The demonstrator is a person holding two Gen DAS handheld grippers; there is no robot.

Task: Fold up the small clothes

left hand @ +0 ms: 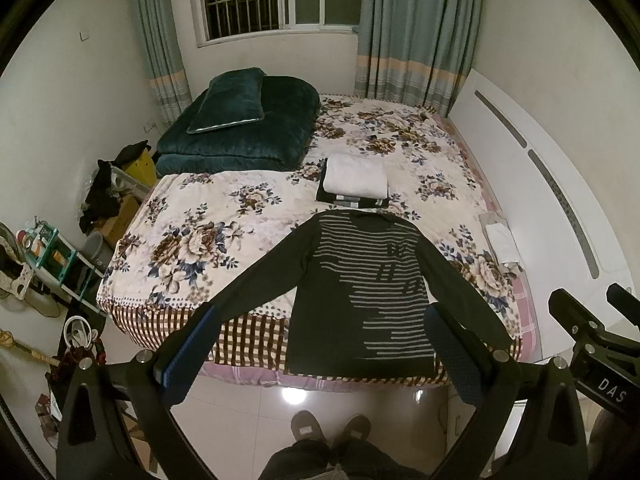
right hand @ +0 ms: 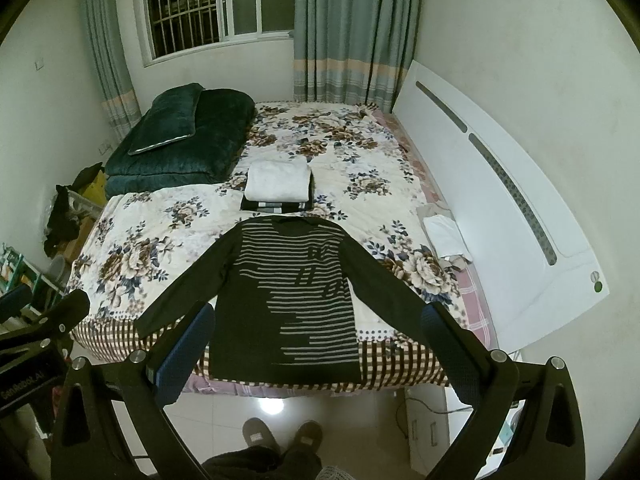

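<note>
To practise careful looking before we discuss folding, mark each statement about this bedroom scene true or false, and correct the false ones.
1. The striped sweater lies spread flat with both sleeves out. True.
2. The left gripper is clamped on a sleeve. False: its jaws are open and hold nothing.
3. A folded white garment rests on top of a dark folded one, beyond the sweater. True.
4. The right gripper has open jaws. True.
5. The green pillow lies on the floor. False: it sits on a folded green quilt on the bed.
</note>
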